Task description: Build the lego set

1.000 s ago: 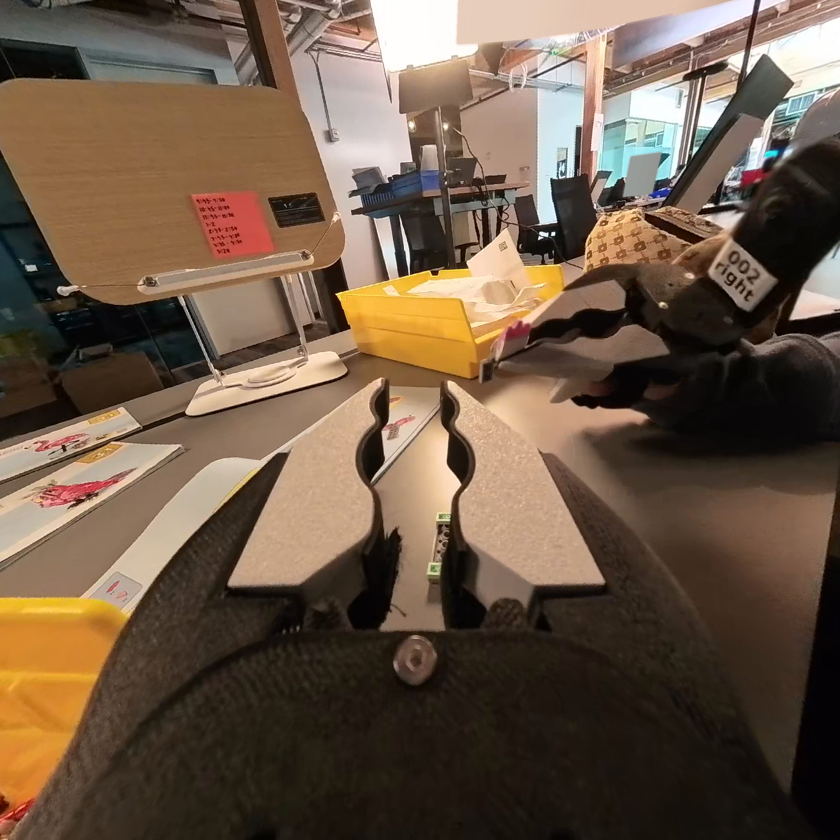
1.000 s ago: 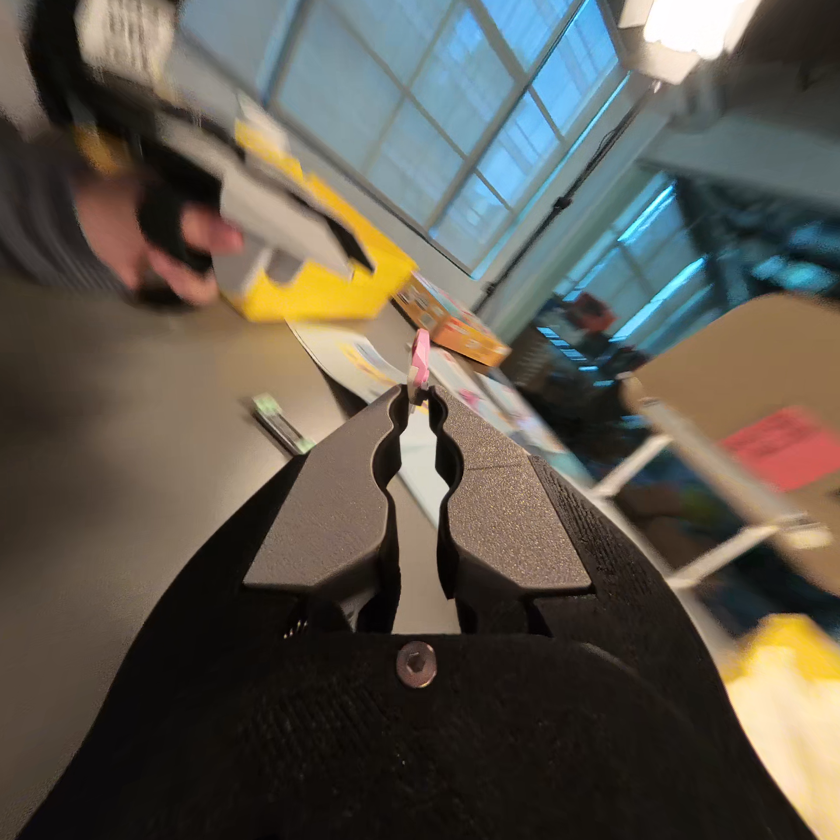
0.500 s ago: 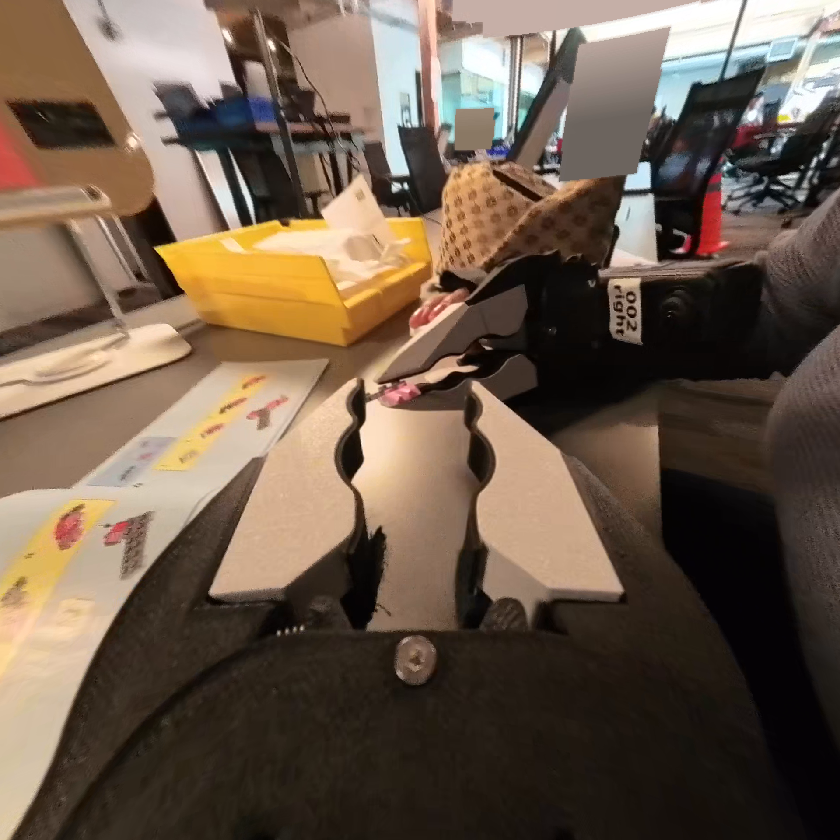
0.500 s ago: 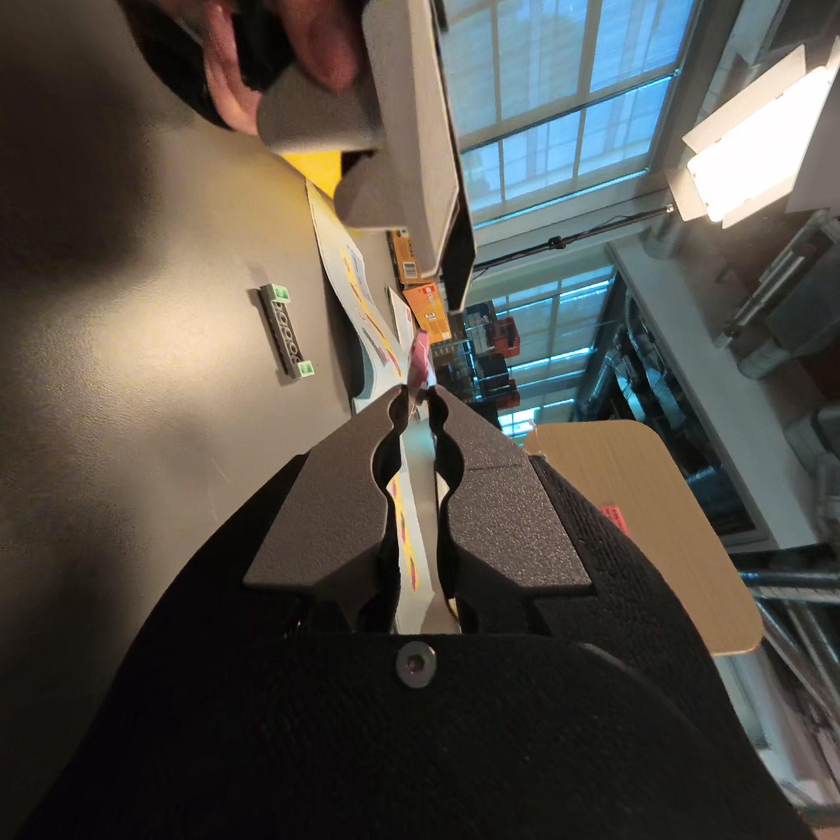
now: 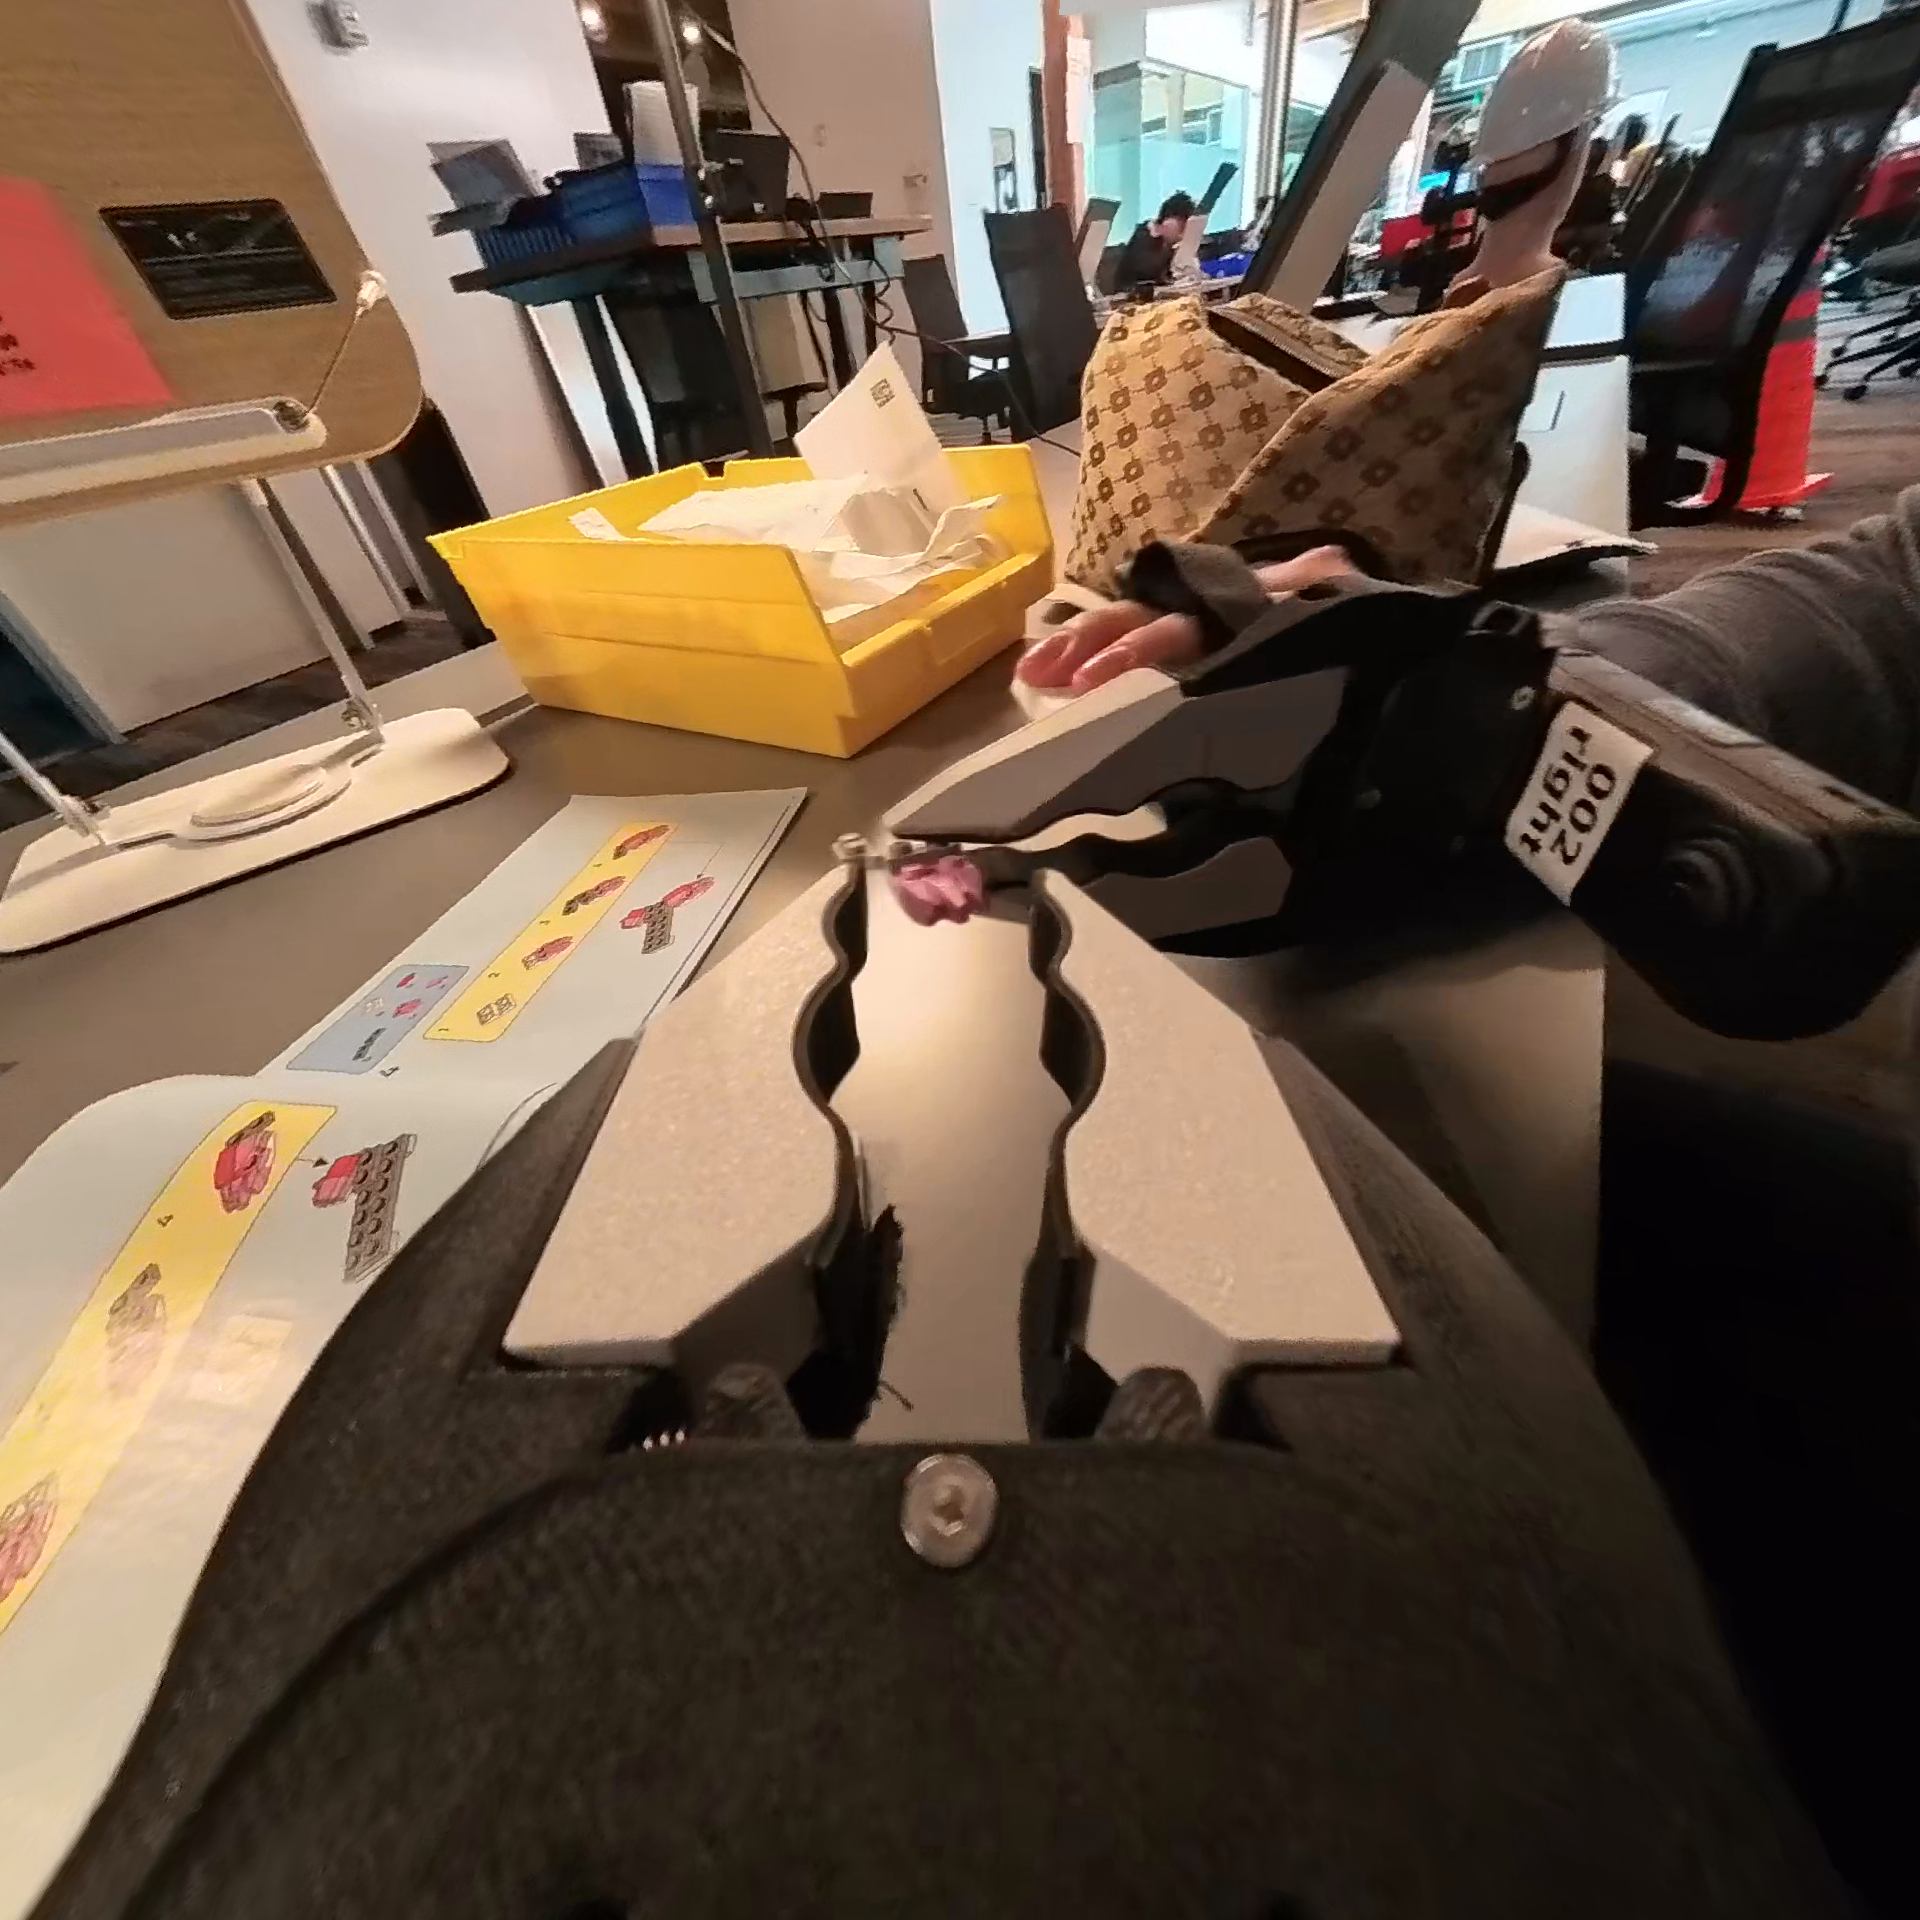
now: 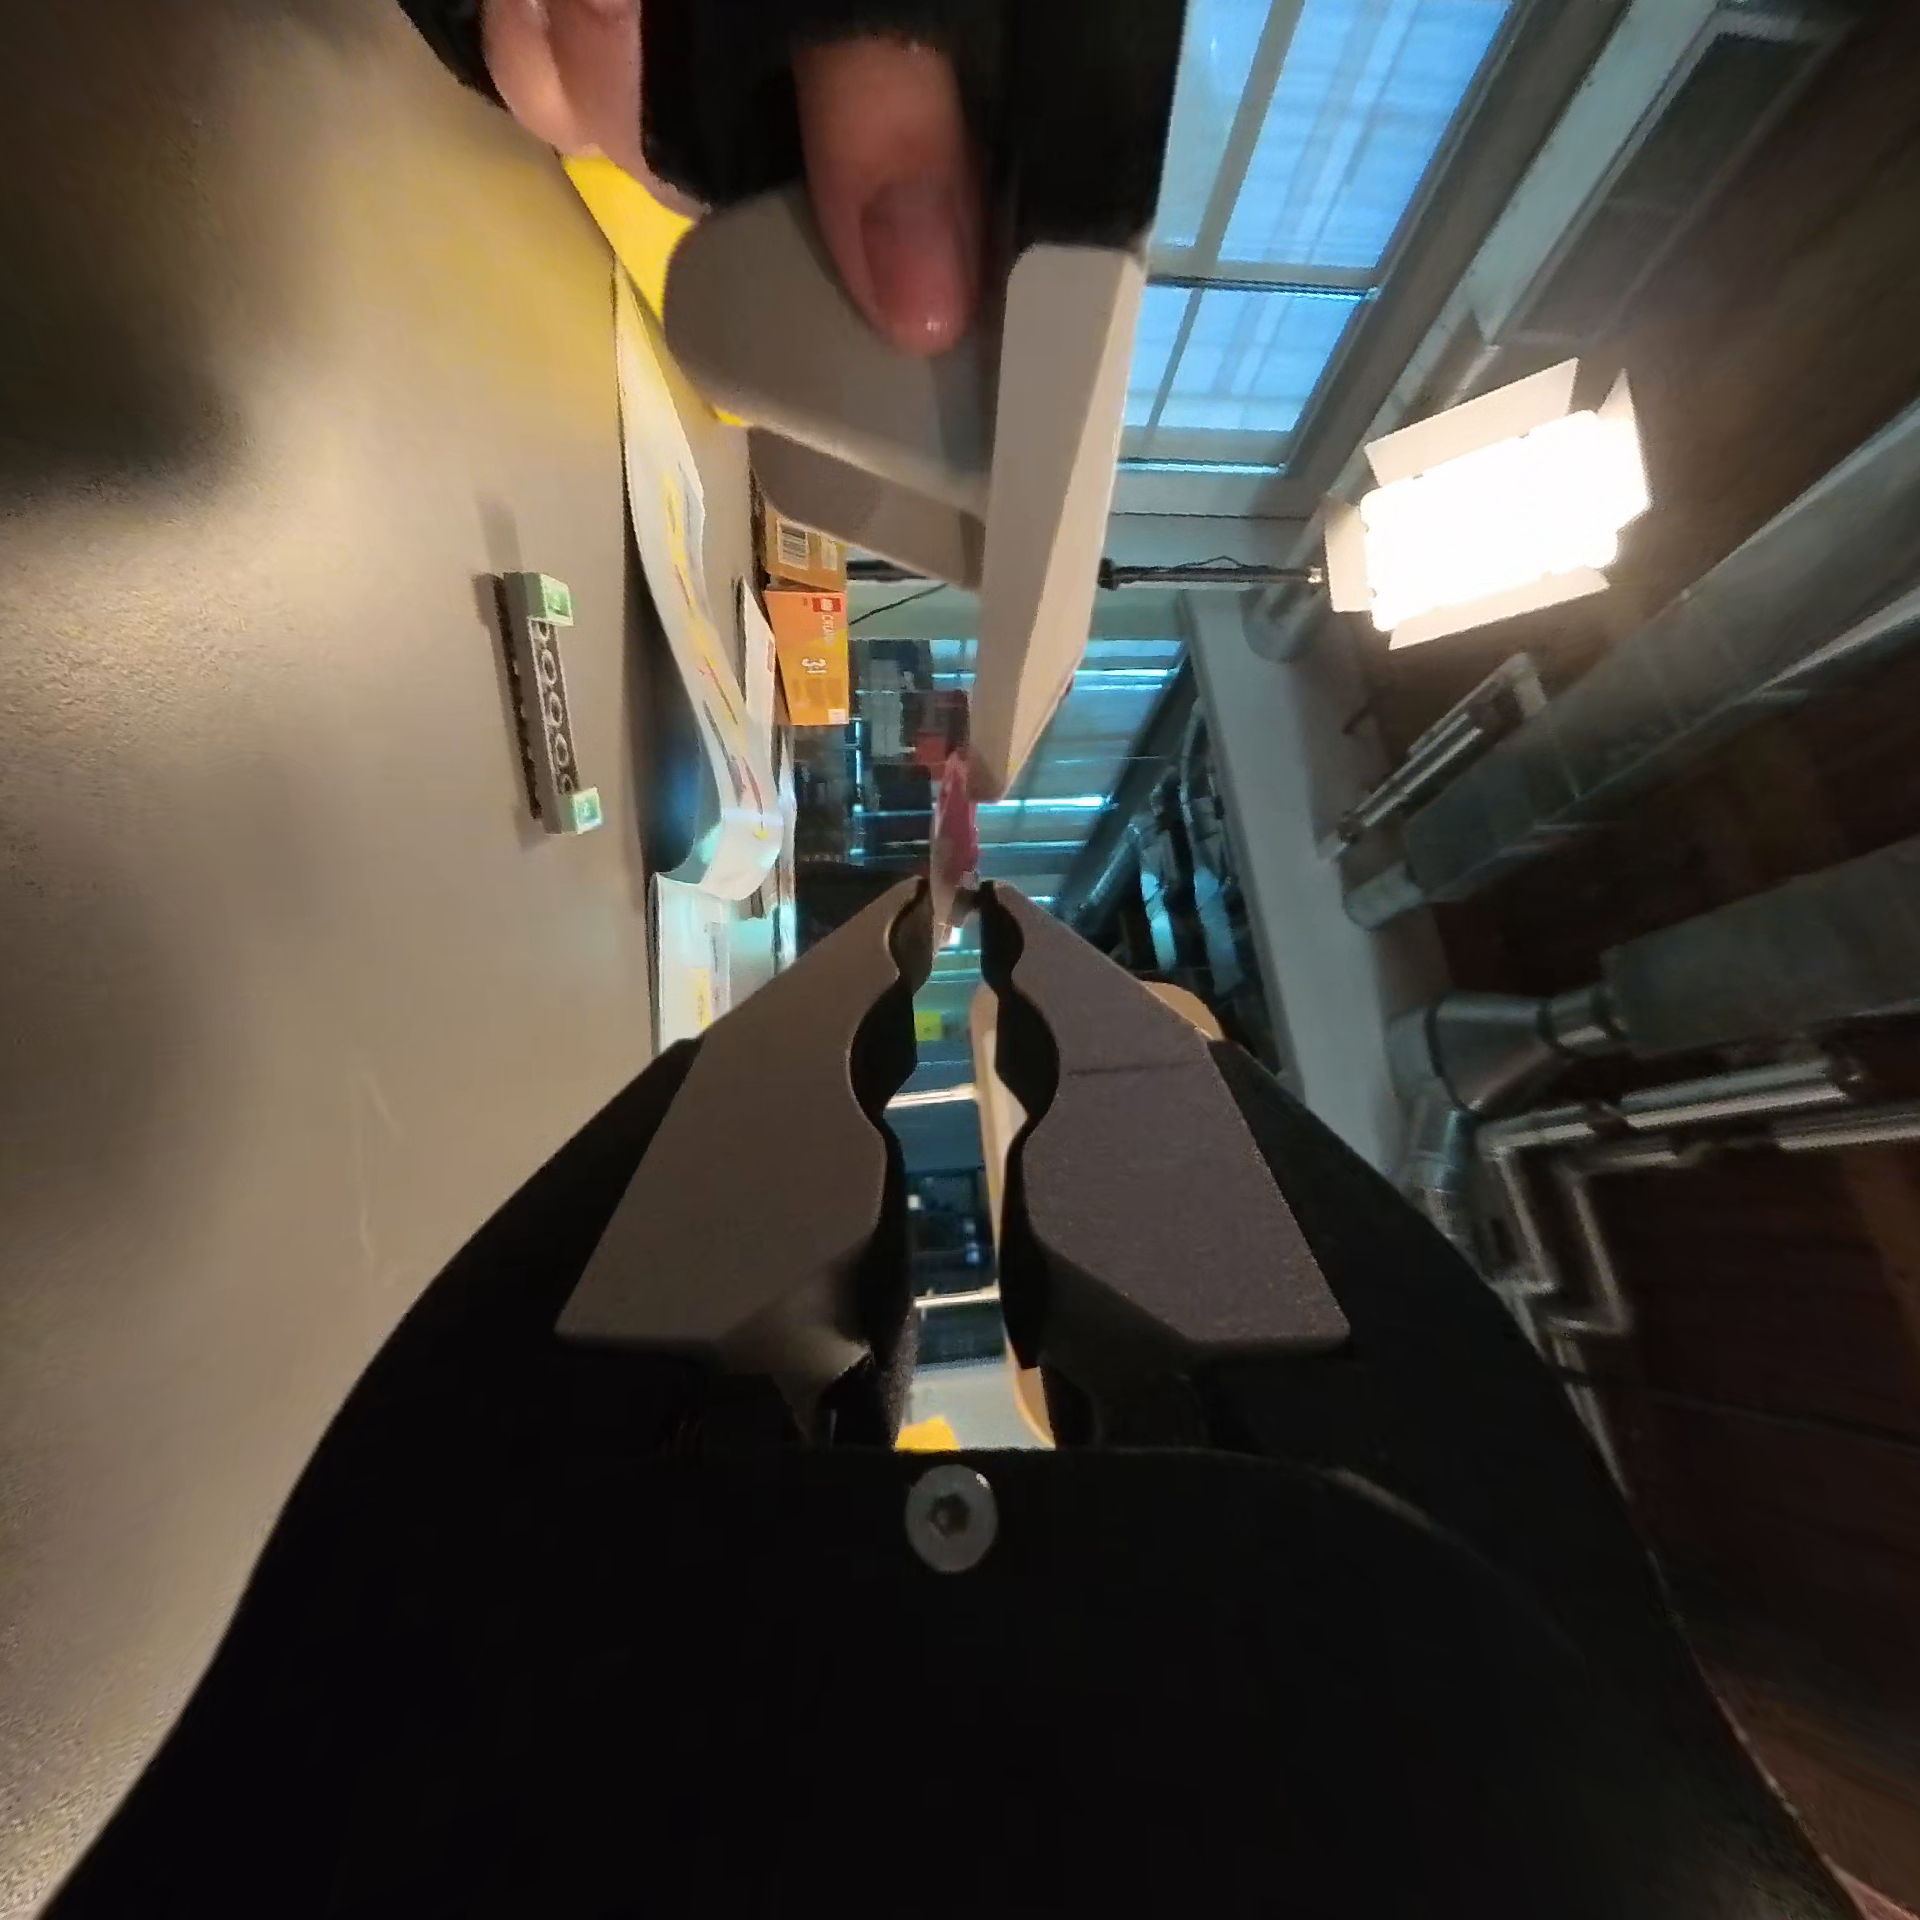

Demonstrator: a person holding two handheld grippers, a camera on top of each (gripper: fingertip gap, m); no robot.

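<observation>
Left gripper (image 5: 940, 883) now nearer — pink piece (image 5: 938, 890) between tips

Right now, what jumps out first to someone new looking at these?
The two hand-held grippers meeting tip to tip above the dark table: the right hand-held gripper pinches a small pink brick piece, which sits between the open fingertips of the left hand-held gripper. Behind them sits a yellow bin of white papers; picture instruction sheets lie at left.
</observation>
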